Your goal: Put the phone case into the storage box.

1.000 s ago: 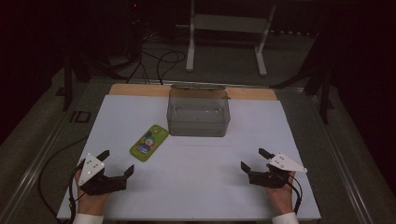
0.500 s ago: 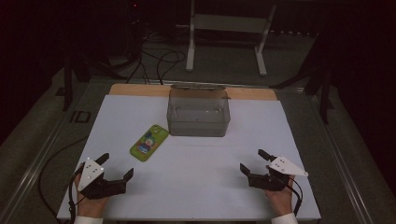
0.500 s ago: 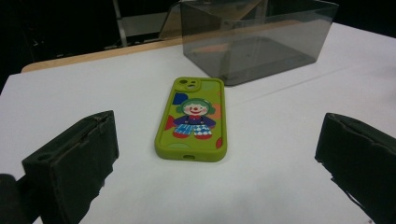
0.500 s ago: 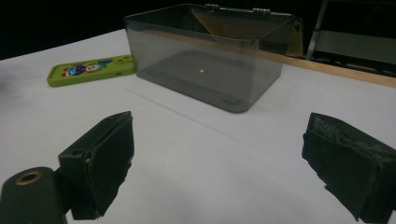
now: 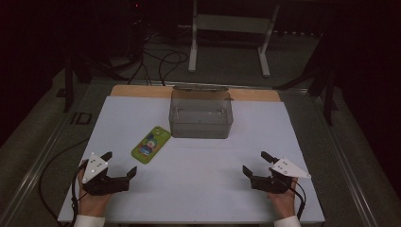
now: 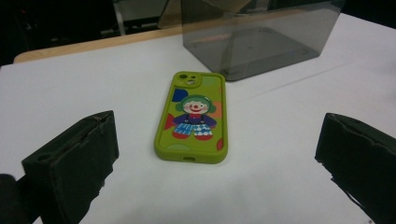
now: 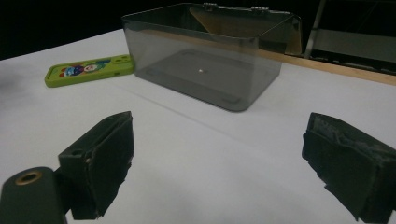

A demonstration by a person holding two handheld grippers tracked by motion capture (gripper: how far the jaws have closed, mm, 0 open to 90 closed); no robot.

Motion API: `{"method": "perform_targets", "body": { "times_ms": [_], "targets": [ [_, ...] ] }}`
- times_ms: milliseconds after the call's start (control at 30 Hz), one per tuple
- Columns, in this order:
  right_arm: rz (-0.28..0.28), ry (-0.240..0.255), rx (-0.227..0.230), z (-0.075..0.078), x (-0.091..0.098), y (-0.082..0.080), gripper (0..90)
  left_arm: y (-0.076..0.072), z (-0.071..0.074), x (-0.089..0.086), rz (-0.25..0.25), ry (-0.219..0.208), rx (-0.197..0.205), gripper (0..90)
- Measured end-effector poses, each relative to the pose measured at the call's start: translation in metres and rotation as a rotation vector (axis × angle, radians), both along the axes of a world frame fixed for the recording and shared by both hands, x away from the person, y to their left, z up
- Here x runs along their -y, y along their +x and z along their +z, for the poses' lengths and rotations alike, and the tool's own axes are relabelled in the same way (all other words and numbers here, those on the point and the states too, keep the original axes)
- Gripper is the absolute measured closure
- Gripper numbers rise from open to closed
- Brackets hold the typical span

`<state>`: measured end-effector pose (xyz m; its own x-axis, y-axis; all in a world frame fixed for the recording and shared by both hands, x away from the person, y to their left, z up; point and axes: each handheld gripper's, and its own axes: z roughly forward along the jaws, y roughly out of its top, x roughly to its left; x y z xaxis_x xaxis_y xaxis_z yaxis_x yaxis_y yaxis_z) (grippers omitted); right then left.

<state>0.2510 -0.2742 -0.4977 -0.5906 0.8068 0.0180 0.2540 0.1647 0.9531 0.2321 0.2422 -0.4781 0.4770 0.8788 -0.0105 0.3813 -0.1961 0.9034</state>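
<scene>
1. The left claw (image 5: 117, 164) rests near the front-left corner of the desk (image 5: 203, 189), its jaws spread wide with nothing between them.
2. The right claw (image 5: 257, 164) sits near the front-right corner, jaws likewise wide apart and empty.
3. The green phone case (image 5: 151, 144) lies flat on the desk, left of centre, printed side up with a clown figure on it.
4. The key relation: the case is ahead of the left claw and a little to its right, near but not touching. In the left gripper view the case (image 6: 194, 116) lies squarely between the two jaws' lines, farther out.
5. Its long axis runs from the front-left toward the back-right, and roughly along the left claw's line of sight, with the camera cut-out at the far end.
6. The left claw is clearly the nearer one; the right claw is well apart from the case, on the other side of the desk.
7. The clear plastic box (image 5: 201, 113) stands open toward the back edge at the middle, just beyond the case's far end and apparently empty.
8. Count: one phone case, one box, two claws.
</scene>
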Motion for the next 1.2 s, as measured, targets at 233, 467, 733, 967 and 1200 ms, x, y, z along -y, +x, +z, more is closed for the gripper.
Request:
{"method": "perform_targets", "body": {
  "times_ms": [233, 467, 733, 967, 1200],
  "targets": [
    [-0.003, -0.004, -0.001, -0.001, 0.0, 0.0, 9.3, 0.013, 0.015, 0.005, 0.001, 0.056, -0.02, 0.0],
    [0.001, -0.004, -0.003, -0.001, -0.001, 0.001, 9.3, 0.031, 0.023, 0.009, -0.005, 0.077, -0.044, 0.0],
    [-0.002, -0.007, -0.005, -0.001, 0.0, 0.002, 9.3, 0.053, 0.025, 0.017, -0.025, 0.118, -0.081, 0.0],
    [-0.001, -0.008, -0.007, -0.001, 0.0, 0.001, 9.3, 0.073, 0.018, 0.023, -0.032, 0.168, -0.138, 0.0],
    [0.002, -0.01, -0.008, -0.001, 0.0, 0.002, 9.3, 0.088, 0.01, 0.032, -0.041, 0.211, -0.187, 0.0]
  ]
}}
